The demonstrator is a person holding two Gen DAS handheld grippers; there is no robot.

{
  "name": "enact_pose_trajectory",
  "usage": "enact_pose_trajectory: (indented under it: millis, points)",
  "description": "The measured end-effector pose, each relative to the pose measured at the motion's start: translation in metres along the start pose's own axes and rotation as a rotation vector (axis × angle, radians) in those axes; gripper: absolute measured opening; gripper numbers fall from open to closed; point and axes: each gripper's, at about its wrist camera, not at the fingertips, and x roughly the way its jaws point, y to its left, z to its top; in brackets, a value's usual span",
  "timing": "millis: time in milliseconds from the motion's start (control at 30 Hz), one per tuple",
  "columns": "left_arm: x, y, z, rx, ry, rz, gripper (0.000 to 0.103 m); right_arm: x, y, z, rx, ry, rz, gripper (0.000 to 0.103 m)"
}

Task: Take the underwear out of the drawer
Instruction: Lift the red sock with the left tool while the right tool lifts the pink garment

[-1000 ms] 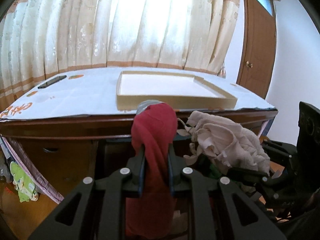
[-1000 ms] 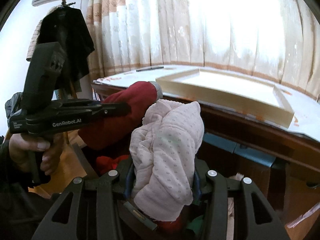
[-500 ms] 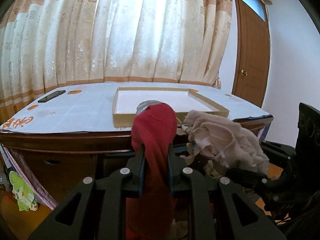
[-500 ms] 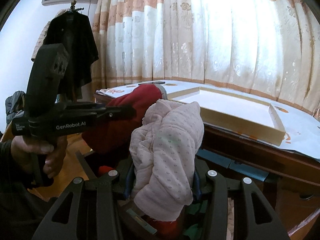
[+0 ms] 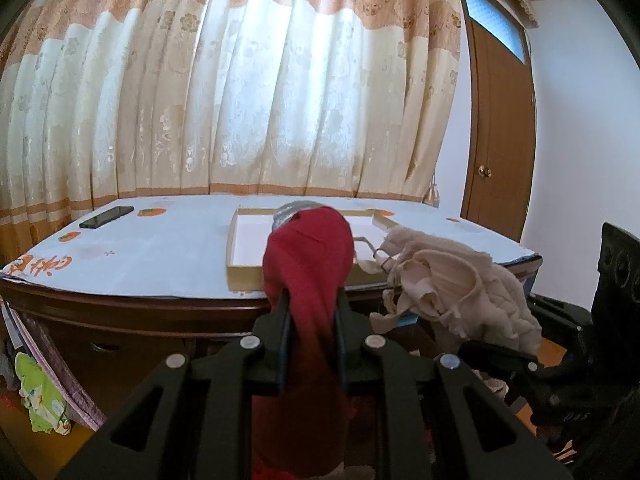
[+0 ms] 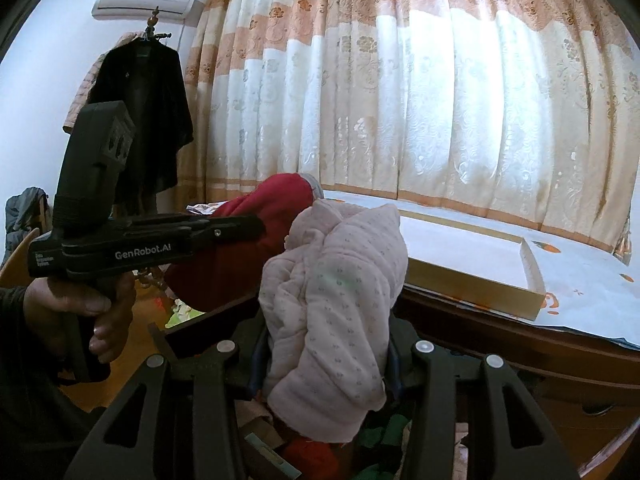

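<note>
Your left gripper (image 5: 310, 312) has its jaws clamped tight on a red garment (image 5: 310, 256), the cloth bulging up above the fingertips with a grey waistband showing at the very top, and the rest hanging down between the fingers. Your right gripper (image 6: 326, 344) has its jaws pinched on a pale pink dotted garment (image 6: 336, 280), bunched in a thick wad that folds over forward and drapes down past the fingers. Both pieces are up in the air, level with the edge of the wooden table (image 5: 132, 312), and they sit just beside each other: from the left wrist view the pink bundle shows to the right of the red one, straps and edges trailing loose. From the right wrist view your left hand (image 6: 80, 312) is wrapped round the black handle of the left gripper, red cloth poking out ahead of its fingers. Below your right gripper there is a jumble of red and green fabric (image 6: 384, 440), though I cannot tell what holds it. On the table, over a white printed cloth (image 5: 140, 252), a shallow cardboard tray (image 5: 236, 256) lies flat, and a dark phone (image 5: 106, 217) rests near the far left corner. Patterned curtains (image 5: 240, 100) hang behind, with a brown door (image 5: 500, 140) to the right.
</note>
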Motion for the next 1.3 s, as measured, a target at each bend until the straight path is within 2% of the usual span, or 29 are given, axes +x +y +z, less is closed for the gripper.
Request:
enact_pose_trajectory:
  millis: [467, 833, 1133, 1300]
  points:
    - [0.008, -0.017, 0.018, 0.048, -0.031, -0.027, 0.016, -0.006, -0.008, 0.013, 0.011, -0.037, -0.039, 0.048]
    - [0.022, -0.023, 0.035, 0.046, -0.038, -0.027, 0.016, -0.005, -0.024, 0.022, 0.039, -0.051, -0.075, 0.048]
    - [0.048, -0.027, 0.055, 0.043, -0.009, -0.053, 0.016, 0.000, -0.045, 0.033, 0.067, -0.045, -0.096, 0.048]
    - [0.074, -0.024, 0.065, 0.008, 0.034, -0.070, 0.016, 0.006, -0.062, 0.041, 0.071, -0.035, -0.126, 0.048]
